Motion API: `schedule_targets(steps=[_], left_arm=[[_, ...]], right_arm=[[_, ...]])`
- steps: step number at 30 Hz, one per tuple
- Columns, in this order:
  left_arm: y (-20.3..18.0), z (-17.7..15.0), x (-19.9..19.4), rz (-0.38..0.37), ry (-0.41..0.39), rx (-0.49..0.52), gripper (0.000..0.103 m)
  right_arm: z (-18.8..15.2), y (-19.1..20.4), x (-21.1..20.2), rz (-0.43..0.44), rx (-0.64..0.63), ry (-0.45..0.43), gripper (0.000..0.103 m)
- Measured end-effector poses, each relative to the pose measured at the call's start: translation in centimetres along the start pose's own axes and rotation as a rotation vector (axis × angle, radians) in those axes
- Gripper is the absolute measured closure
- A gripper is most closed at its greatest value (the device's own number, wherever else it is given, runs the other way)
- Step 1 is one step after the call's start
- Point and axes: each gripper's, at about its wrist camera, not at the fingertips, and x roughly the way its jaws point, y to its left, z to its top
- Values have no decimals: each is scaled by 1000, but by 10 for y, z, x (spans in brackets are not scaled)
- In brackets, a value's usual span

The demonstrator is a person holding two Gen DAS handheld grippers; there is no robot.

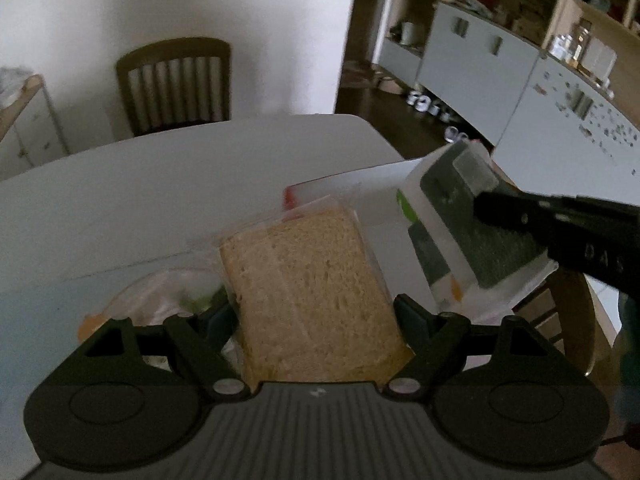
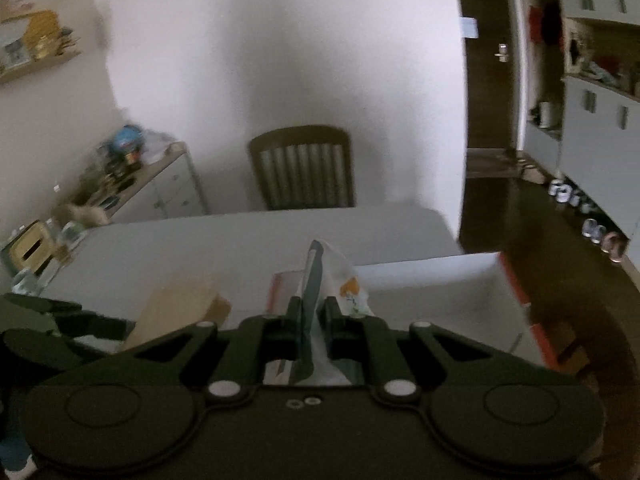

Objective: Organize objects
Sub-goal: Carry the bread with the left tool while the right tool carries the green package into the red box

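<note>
Left wrist: left gripper [image 1: 316, 312] clamps sandwich [image 1: 312, 296]; right gripper [image 2: 310, 312] pinches bag [image 2: 320, 280].

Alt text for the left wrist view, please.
The left gripper holds a wrapped sandwich above a white table. At right, the right gripper pinches a flat plastic packet; a wooden chair stands behind.

1. My left gripper [image 1: 314, 314] is matte black plastic, with two round discs on a ribbed grey housing.
2. Silver pivot screws sit at the base of its linkage arms, and its fingers [image 1: 412, 312] carry dark teal pads.
3. My right gripper [image 2: 308, 312] has the same build; in the left view its side bears faint pale lettering.
</note>
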Motion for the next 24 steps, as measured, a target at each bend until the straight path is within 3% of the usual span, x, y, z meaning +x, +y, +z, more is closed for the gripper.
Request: schedule_targets(steps=[12,24], left_arm=[[-63,30,60,8,50,79,20],[-88,28,132,23,161,113,20]], right_arm=[[-18,-54,23,-114,43,52,93],[-42,-88,62,-132,111,148,93]])
